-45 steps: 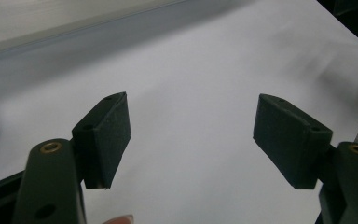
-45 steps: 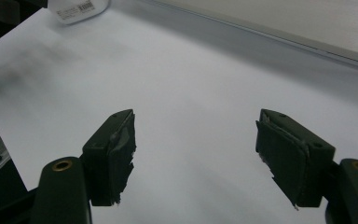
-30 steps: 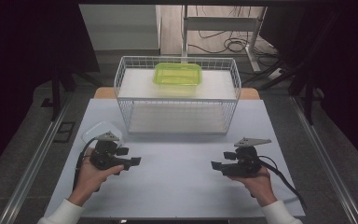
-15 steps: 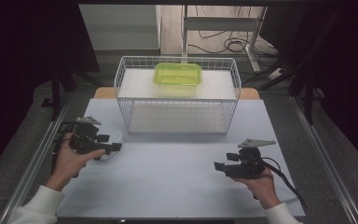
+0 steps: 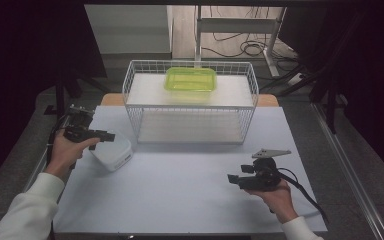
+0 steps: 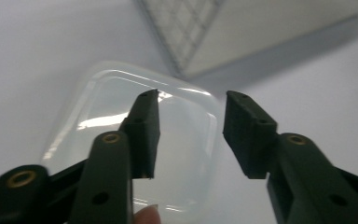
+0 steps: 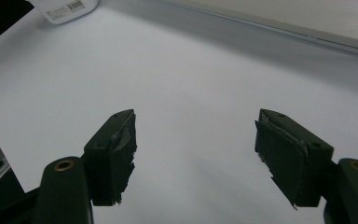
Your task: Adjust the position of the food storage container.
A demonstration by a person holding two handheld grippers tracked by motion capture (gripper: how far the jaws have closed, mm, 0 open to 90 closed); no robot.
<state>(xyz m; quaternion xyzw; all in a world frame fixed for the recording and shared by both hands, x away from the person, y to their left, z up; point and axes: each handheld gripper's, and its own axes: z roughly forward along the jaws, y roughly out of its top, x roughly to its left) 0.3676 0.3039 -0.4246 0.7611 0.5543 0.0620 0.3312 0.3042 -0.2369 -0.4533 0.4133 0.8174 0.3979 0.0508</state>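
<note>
High view has the white table (image 5: 180, 200) mostly bare in the middle, so there's lots of room between the two hands. The wire basket (image 5: 190, 102) sits at the far side with a green tub (image 5: 190, 80) on top of it. The clear plastic box (image 5: 111, 152) is near the table's left edge, just off the basket's front left corner.

The left claw (image 5: 107, 136) hangs right over that box, close to the left edge. Its jaws have just been closing, and they're now about half apart with nothing pinched between them. In the left gripper view the left claw (image 6: 191, 133) has both jaw tips above the box lid (image 6: 135, 140), apart from it as far as I can tell.

The right claw (image 5: 232, 179) rests low at the near right, well apart from the box. In the right gripper view the right claw (image 7: 196, 158) has its jaws spread wide over bare table, gripping nothing.

The right gripper view catches a barcode sticker (image 7: 74, 5) on the box's side. The left gripper view shows a fingertip (image 6: 147, 215) at the bottom and the basket's mesh corner (image 6: 182, 32) beyond the box.
</note>
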